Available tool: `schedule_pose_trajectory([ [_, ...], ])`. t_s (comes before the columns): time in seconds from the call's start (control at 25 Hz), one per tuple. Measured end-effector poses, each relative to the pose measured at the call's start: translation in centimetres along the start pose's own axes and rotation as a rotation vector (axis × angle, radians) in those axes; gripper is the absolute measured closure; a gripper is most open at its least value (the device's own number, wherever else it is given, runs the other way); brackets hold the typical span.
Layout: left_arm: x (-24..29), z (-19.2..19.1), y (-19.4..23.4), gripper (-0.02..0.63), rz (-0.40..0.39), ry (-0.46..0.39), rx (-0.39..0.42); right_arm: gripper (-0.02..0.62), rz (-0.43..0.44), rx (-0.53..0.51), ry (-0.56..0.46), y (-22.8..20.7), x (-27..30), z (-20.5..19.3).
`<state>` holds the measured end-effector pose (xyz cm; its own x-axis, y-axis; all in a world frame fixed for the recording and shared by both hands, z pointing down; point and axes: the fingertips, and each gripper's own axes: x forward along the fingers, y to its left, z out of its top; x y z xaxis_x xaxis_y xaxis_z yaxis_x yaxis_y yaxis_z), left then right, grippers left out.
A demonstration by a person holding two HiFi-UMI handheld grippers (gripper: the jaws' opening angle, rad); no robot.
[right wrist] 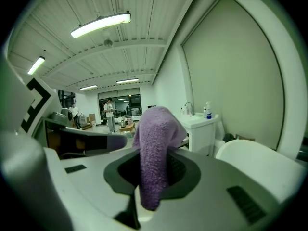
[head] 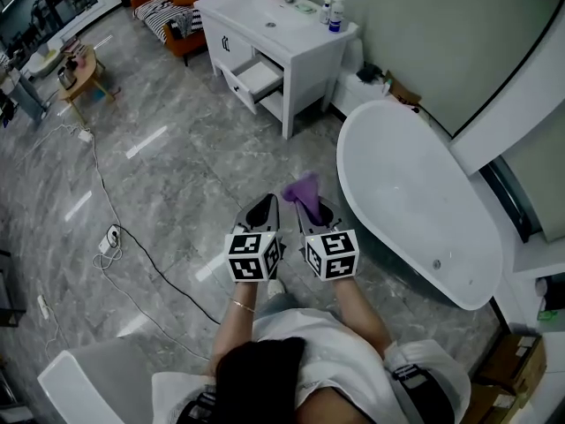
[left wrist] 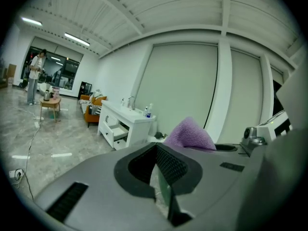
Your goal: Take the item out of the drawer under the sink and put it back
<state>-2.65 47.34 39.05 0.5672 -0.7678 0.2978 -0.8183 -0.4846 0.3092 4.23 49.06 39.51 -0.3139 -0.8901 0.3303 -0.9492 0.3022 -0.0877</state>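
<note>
A purple towel (head: 303, 189) sticks up from my right gripper (head: 311, 205), which is shut on it; in the right gripper view the towel (right wrist: 153, 129) hangs down between the jaws. My left gripper (head: 265, 205) is held beside it with its jaws together and nothing in them. From the left gripper view the towel (left wrist: 190, 134) shows just past the left gripper (left wrist: 157, 149). The white sink cabinet (head: 282, 38) stands well ahead across the floor, and its drawer (head: 253, 79) is pulled out. Both grippers are over the floor, far from the cabinet.
A white bathtub (head: 415, 197) lies close on the right. A cable (head: 132, 246) runs over the marble floor to the left. An orange chair (head: 181, 16) and a small round table (head: 79, 73) stand beyond. Bottles (head: 335, 14) sit on the cabinet top.
</note>
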Motion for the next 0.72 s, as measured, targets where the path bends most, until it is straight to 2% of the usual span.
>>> schedule_pose_trajectory([
  [0.16,0.9,0.8,1.7,0.601,-0.007,0.004,0.007,0.528,-0.004,0.08,-0.011,0.2,2.0,0.8],
  [0.28,0.8,1.3,3.2,0.601,0.003,0.005,0.011,0.529,-0.009,0.051,-0.032,1.2,2.9,2.1],
  [0.48,0.7,2.1,4.1,0.601,0.014,-0.015,0.007,0.528,0.059,0.039,-0.038,2.8,3.7,2.6],
  [0.72,0.6,2.4,4.1,0.601,0.011,-0.029,0.021,0.528,0.04,0.023,-0.051,2.7,4.1,2.8],
])
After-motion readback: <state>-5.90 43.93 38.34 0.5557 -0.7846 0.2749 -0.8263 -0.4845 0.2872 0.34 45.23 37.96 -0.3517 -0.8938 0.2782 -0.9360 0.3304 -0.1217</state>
